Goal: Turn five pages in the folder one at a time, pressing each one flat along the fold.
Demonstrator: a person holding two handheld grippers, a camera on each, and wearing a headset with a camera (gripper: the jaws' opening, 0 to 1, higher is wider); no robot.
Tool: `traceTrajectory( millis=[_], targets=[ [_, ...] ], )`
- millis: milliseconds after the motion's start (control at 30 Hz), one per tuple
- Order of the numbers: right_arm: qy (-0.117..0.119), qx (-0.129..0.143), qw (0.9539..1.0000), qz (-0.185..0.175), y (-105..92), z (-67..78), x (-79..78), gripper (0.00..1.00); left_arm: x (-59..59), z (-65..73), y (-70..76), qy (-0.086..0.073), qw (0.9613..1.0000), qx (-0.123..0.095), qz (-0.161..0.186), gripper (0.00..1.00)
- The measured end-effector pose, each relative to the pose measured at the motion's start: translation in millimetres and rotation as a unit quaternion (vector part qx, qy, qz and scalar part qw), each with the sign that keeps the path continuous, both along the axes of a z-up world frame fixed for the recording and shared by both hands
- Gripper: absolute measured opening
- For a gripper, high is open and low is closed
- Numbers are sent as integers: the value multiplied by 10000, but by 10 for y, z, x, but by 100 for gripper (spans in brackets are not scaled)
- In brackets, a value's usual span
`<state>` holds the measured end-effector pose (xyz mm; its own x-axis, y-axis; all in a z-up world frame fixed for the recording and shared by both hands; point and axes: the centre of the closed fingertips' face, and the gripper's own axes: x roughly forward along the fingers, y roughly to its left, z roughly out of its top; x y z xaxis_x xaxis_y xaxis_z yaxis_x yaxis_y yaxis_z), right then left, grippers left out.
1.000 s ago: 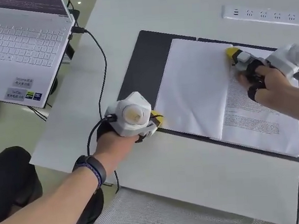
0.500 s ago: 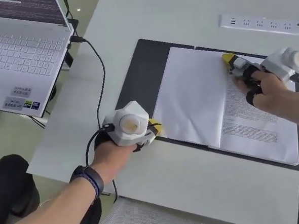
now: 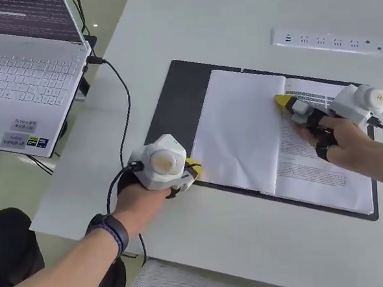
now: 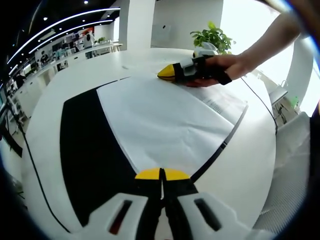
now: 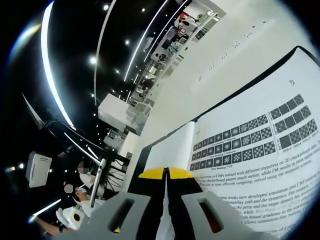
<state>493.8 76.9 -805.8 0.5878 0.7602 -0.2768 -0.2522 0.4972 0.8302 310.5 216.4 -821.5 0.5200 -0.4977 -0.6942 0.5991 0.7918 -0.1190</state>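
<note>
a black flat folder (image 3: 176,99) lies open on the white table (image 3: 250,244), between the table's near edge and a white power strip (image 3: 331,42) close to the far edge. a blank white page (image 3: 239,127) lies turned over on the folder's left half, and a printed page with text and small checker figures (image 3: 316,168) lies on the right half.

the right gripper (image 3: 281,101) has its yellow tips closed together and holds nothing. the tips are down at the far end of the fold, just where the blank page meets the printed one. the left gripper (image 3: 194,166) is also closed and holds nothing. it stays at the folder's side toward the near edge of the table, by the near left corner of the blank page. i cannot tell if it really presses there.

i judge the step in hand is the pressing of a turned page flat along the fold. the next move probably calls for sliding the closed tips along the fold toward the table's near edge, with light and even pressure so the paper does not wrinkle. after that, the gripper must open and take only one printed sheet at its free edge.
</note>
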Motion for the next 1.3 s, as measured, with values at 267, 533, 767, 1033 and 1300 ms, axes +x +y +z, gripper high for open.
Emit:
traceTrajectory(
  millis=[267, 533, 767, 1033, 1300],
  targets=[
    [-50, 66, 9999, 73, 26, 64, -284, 0, 1, -6, -5, -13, 10000, 4, -52, 0],
    [-100, 206, 9992, 315, 36, 47, -590, 0, -2, -6, -5, -9, 10000, -5, -88, 0],
    [-136, 186, 9978, 620, 149, 206, -1177, 0, -2, 2, -4, -21, 10000, -7, -74, 0],
    [-130, 240, 9961, 837, 164, 225, -1458, 0, -7, 15, -10, -40, 10000, -15, -59, 0],
    [-56, 337, 9941, 1033, 163, 234, -1855, 0, -18, 21, -10, -64, 10000, -13, -69, 0]
  ],
)
